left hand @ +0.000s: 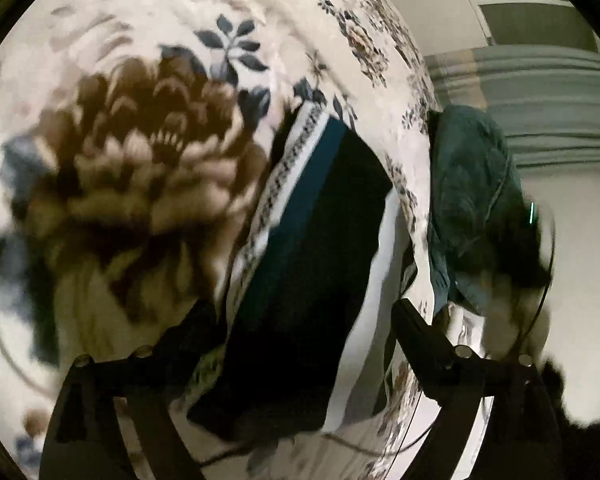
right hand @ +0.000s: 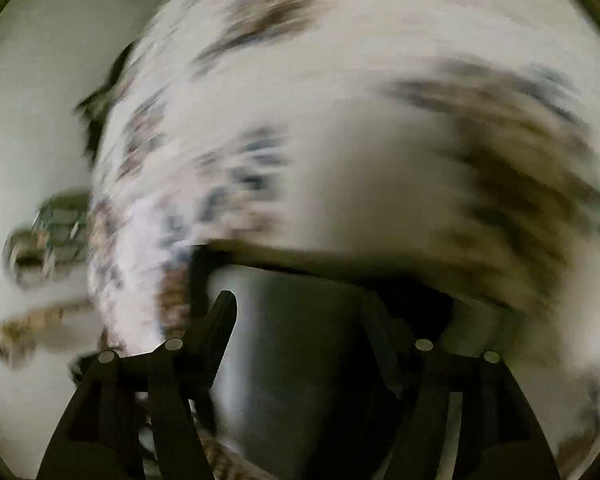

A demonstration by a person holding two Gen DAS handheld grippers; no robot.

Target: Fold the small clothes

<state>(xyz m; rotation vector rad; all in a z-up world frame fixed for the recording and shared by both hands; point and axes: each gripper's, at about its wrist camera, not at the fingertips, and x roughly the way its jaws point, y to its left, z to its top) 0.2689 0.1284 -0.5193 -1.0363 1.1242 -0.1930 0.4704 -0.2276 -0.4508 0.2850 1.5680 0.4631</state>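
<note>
In the left wrist view a small dark garment [left hand: 312, 280] with a teal stripe and a white patterned band lies on the floral bedspread [left hand: 140, 160]. My left gripper [left hand: 304, 320] is open, its fingers [left hand: 416, 328] standing on either side of the garment's near end. In the right wrist view, which is heavily blurred, my right gripper [right hand: 300, 308] is open with dark grey cloth [right hand: 300, 340] lying between its fingers [right hand: 224, 320]; whether they touch it I cannot tell.
A teal garment [left hand: 472, 200] hangs over the bed's right edge, with a thin cable [left hand: 540, 300] beside it. Beyond the edge are a pale floor, grey curtains [left hand: 540, 92] and, in the right wrist view, blurred objects [right hand: 48, 232] on the floor at left.
</note>
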